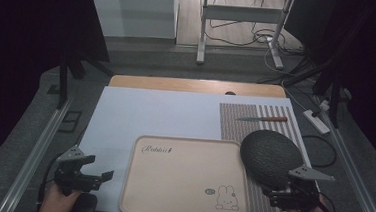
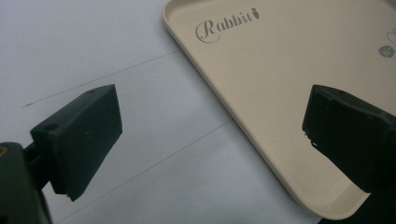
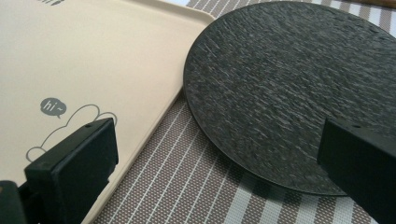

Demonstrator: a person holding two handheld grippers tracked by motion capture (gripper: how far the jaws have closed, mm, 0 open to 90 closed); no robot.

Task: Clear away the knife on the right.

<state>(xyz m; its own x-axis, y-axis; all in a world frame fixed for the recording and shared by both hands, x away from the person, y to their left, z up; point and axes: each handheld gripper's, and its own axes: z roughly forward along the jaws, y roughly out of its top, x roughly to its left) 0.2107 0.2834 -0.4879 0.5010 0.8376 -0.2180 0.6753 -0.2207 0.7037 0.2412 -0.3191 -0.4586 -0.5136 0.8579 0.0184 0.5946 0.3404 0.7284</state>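
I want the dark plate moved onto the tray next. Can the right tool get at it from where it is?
Probably yes: the right tool sits at the near edge of the dark plate, jaws open, nothing between them, and the tray lies alongside.

The beige tray (image 1: pixel 186 178) carries the script word "Rabbit" with a small carrot mark near one corner, and a speech bubble reading "hi~" beside an outlined rabbit drawing (image 3: pixel 70 119)
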